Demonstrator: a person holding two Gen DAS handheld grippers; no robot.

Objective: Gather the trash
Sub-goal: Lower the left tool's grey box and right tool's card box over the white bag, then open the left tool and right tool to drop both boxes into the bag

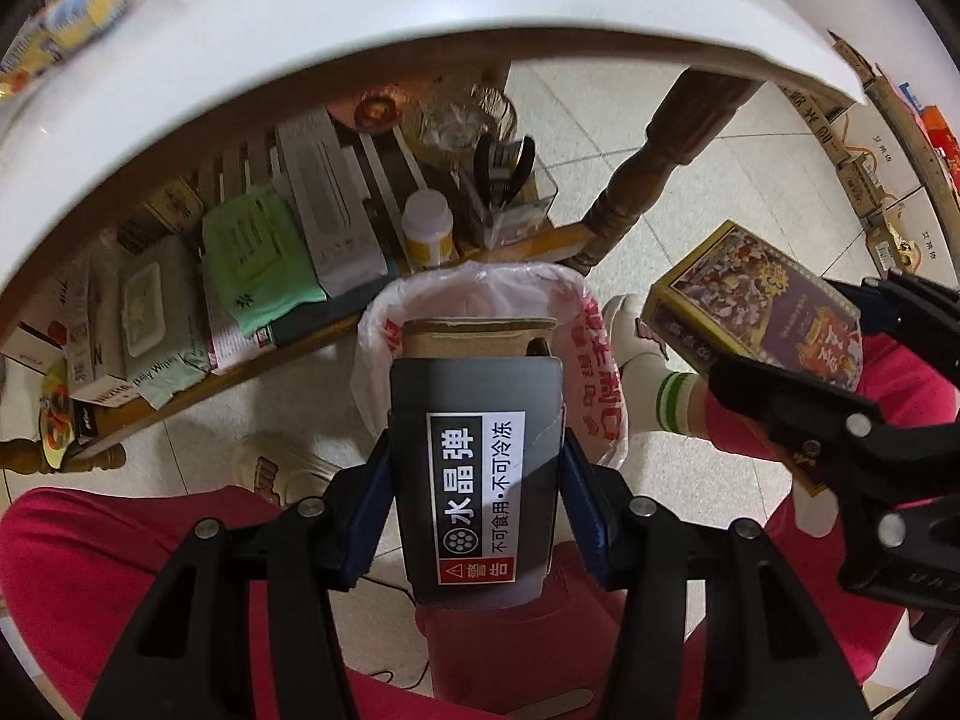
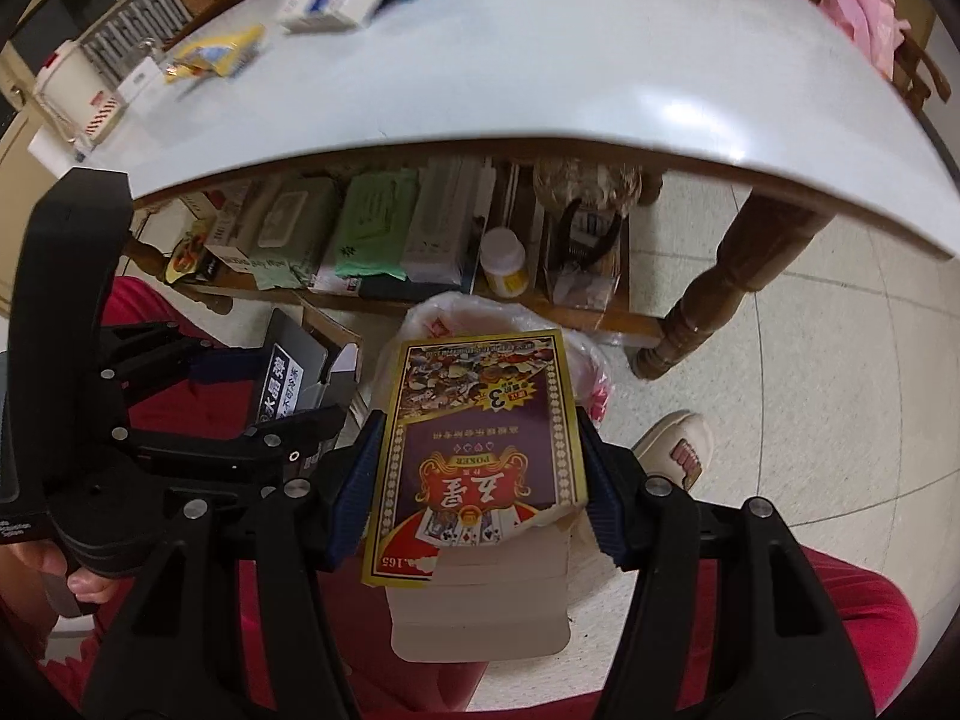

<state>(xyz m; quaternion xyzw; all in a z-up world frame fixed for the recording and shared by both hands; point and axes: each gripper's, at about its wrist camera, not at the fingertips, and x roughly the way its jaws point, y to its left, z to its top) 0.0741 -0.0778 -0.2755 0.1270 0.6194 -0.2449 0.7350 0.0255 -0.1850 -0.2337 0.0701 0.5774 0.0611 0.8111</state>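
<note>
My left gripper point(image 1: 474, 468) is shut on a grey cardboard box point(image 1: 474, 480) with a black-and-white label, held just above a bin lined with a white plastic bag point(image 1: 591, 384) on the floor. My right gripper point(image 2: 480, 474) is shut on a purple and gold poker card box point(image 2: 480, 444) with a torn open flap, held over the same bag point(image 2: 447, 309). In the left wrist view the card box point(image 1: 762, 306) and right gripper point(image 1: 798, 384) are to the right of the bin. The grey box point(image 2: 288, 384) shows at left in the right wrist view.
A white table point(image 2: 540, 72) with boxes and a yellow wrapper point(image 2: 216, 54) on it hangs over a wooden shelf point(image 1: 198, 384) packed with wipes, boxes and a bottle point(image 1: 426, 228). A table leg point(image 2: 702, 312) stands right. The person's red trousers and slippers point(image 2: 678, 450) are near the bin.
</note>
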